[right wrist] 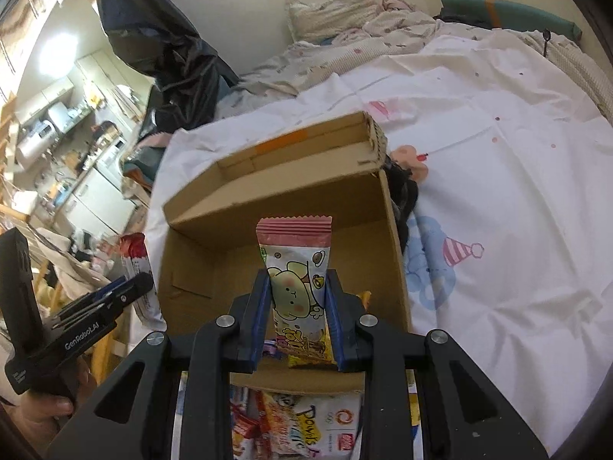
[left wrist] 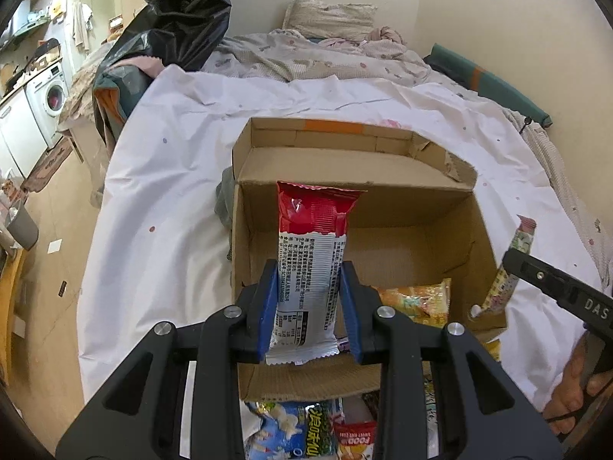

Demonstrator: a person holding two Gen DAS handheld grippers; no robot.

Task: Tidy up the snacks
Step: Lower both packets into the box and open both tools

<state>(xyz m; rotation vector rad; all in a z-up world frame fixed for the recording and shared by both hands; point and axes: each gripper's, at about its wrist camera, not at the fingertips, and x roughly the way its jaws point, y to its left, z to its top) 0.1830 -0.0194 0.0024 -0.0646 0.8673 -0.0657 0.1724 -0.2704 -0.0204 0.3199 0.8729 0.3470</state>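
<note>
My left gripper [left wrist: 308, 268] is shut on a red-and-white snack packet [left wrist: 312, 264] and holds it upright over the open cardboard box [left wrist: 475, 237]. My right gripper [right wrist: 297, 278] is shut on a pink cartoon snack packet [right wrist: 295, 268] above the same box [right wrist: 394, 253]. An orange-yellow snack bag [left wrist: 417, 301] lies inside the box at its near right. In the left wrist view the right gripper [left wrist: 513, 264] shows at the right edge with its packet [left wrist: 509, 268]. In the right wrist view the left gripper [right wrist: 141, 280] shows at the left with the red packet [right wrist: 140, 280].
The box sits on a white sheet [left wrist: 172, 176] over a bed. Several loose snack packets [left wrist: 306, 429] lie in front of the box, also in the right wrist view [right wrist: 306, 421]. A black bag [left wrist: 180, 11], a pillow [left wrist: 329, 15] and bedding are behind.
</note>
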